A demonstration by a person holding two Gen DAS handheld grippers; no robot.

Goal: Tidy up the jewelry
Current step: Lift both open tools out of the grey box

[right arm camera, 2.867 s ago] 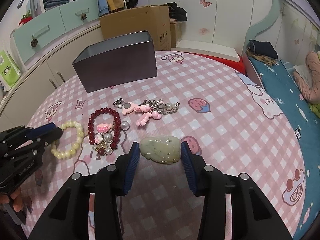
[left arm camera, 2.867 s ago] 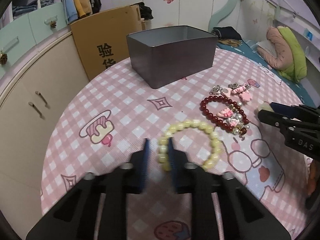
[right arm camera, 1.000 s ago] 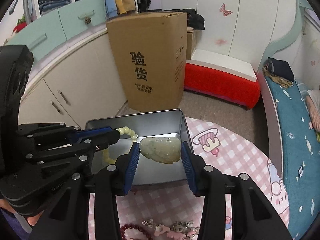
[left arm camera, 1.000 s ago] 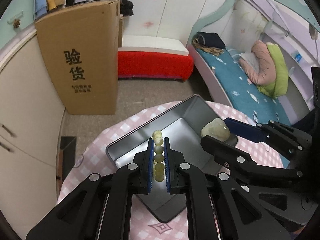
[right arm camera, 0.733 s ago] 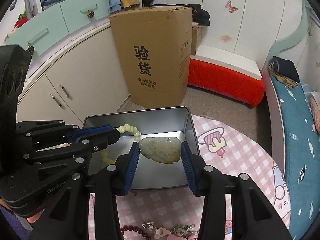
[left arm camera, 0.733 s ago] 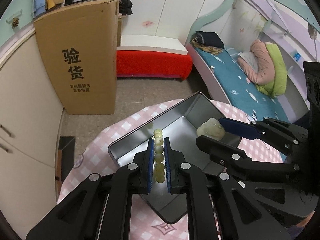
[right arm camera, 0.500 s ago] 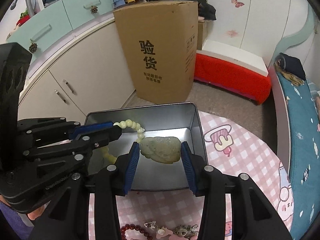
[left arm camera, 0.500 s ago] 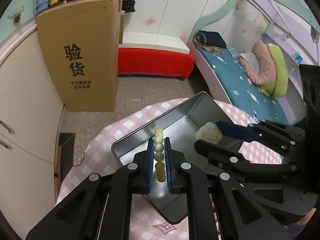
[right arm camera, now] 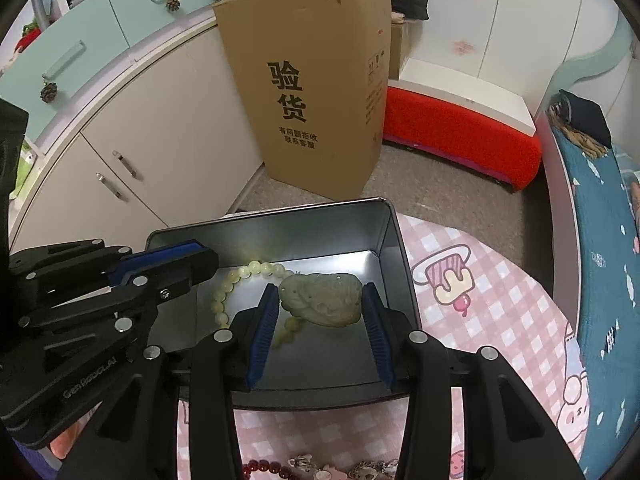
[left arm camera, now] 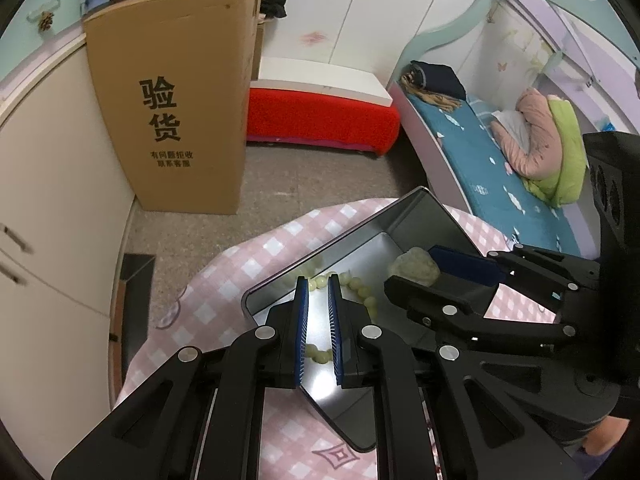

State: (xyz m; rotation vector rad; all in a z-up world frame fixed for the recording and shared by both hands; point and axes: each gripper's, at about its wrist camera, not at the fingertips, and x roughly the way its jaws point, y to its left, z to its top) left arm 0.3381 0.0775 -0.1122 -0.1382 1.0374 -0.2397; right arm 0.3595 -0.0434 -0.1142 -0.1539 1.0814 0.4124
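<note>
over the metal tin [right arm camera: 392,240] on the pink checked worktop [right arm camera: 500,312], the right gripper [right arm camera: 320,316] has its fingers clamped on the jade pendant [right arm camera: 320,300]; the left gripper [left arm camera: 318,312] fingers stand slightly apart, and the pale bead bracelet [right arm camera: 240,276] lies on the tin's floor.
</note>
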